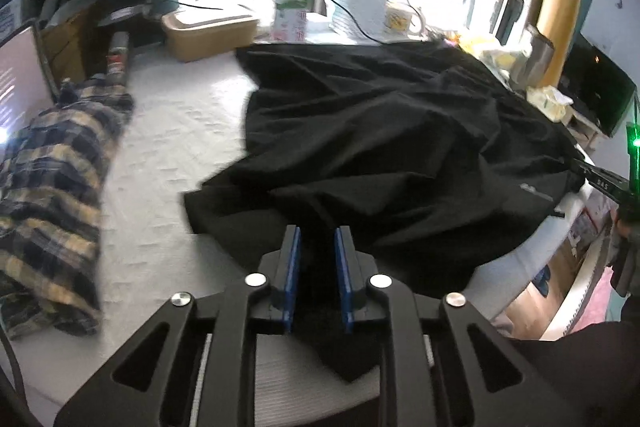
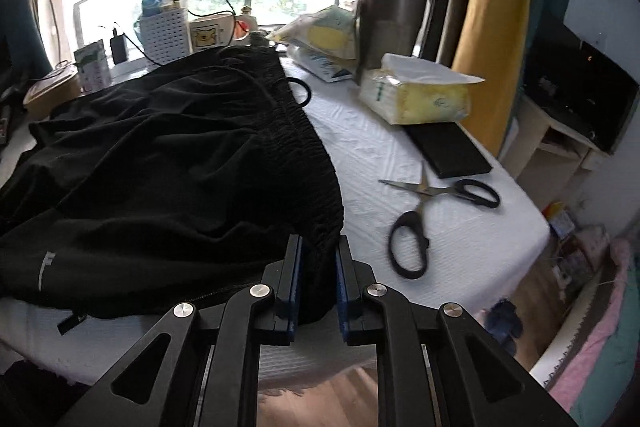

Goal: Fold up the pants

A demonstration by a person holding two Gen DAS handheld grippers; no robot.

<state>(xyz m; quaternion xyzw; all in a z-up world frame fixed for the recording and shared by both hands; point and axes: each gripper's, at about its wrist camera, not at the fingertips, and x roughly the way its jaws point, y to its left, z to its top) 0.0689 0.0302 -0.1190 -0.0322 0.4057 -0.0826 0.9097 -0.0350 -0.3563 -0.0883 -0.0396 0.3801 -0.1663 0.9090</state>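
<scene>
Black pants (image 1: 380, 131) lie crumpled across the white table (image 1: 168, 147). In the left wrist view my left gripper (image 1: 317, 233) is shut on a fold of the pants' near edge, and the cloth runs back between its blue pads (image 1: 294, 255). In the right wrist view the pants (image 2: 168, 163) spread to the left, with the elastic waistband (image 2: 312, 155) along their right side. My right gripper (image 2: 319, 241) is shut on the near corner of that waistband. The right gripper's tip (image 1: 600, 179) shows at the far right of the left wrist view, at the pants' edge.
A plaid garment (image 1: 52, 187) lies on the table's left. Scissors (image 2: 424, 215), a black flat case (image 2: 448, 151) and a tissue pack (image 2: 416, 95) sit right of the pants. A metal flask (image 2: 388, 23), a white basket (image 2: 166, 31), a mug (image 2: 210, 33) and a carton (image 1: 290, 13) line the window side.
</scene>
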